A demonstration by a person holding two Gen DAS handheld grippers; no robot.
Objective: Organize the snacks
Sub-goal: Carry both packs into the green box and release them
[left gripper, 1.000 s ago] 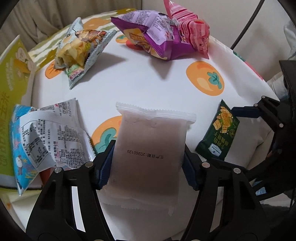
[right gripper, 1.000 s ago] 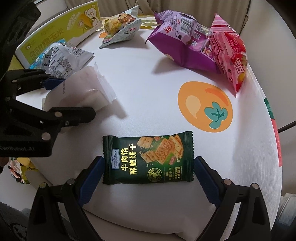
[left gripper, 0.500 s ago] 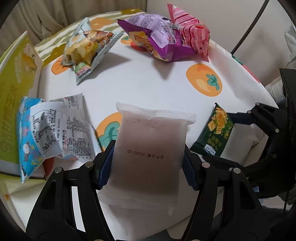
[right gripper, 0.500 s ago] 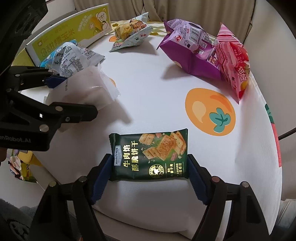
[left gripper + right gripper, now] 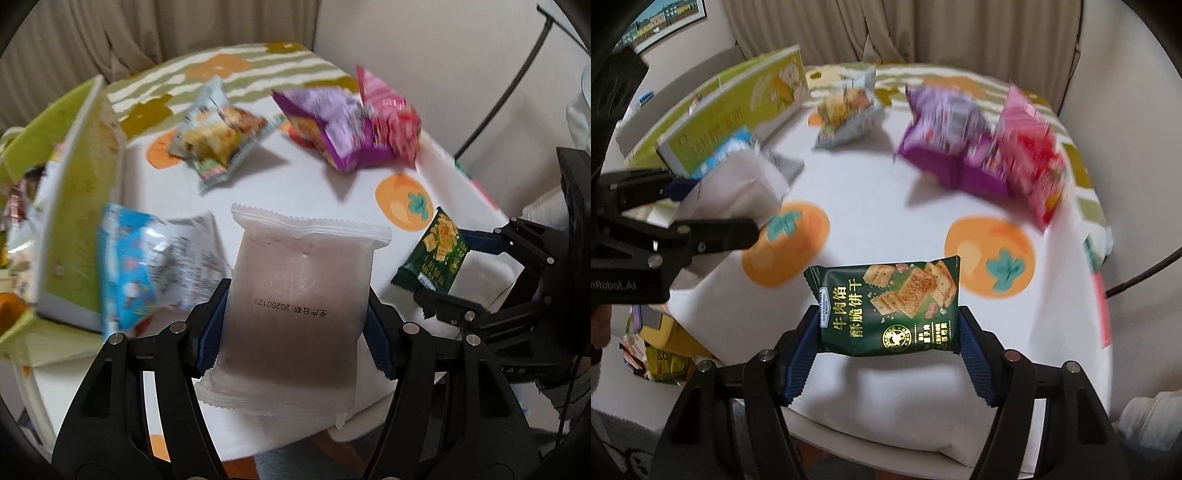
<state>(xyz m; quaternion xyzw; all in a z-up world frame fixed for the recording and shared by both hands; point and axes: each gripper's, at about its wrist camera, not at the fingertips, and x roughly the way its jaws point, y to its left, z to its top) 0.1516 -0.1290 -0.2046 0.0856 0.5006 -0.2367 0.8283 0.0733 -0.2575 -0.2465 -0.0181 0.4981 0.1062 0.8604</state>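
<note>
My left gripper (image 5: 297, 325) is shut on a frosted white snack packet (image 5: 299, 291) with a printed date and holds it above the table; it also shows in the right wrist view (image 5: 735, 192). My right gripper (image 5: 886, 343) is shut on a dark green cracker packet (image 5: 890, 306) and holds it lifted off the table; it also shows in the left wrist view (image 5: 432, 254). On the table lie a purple bag (image 5: 945, 144), a pink-red bag (image 5: 1030, 155), a pale chip bag (image 5: 849, 107) and a blue-white packet (image 5: 140, 266).
A round table (image 5: 871, 206) with a white cloth printed with orange fruit. A yellow-green carton (image 5: 738, 110) stands at its left edge, open in the left wrist view (image 5: 74, 206). Curtains hang behind. More packets lie on the floor at lower left (image 5: 665, 358).
My right gripper closed on the green cracker packet and lifted it off the table. My left gripper rose and pulled back with the white packet. Both views are now blurred by motion.
</note>
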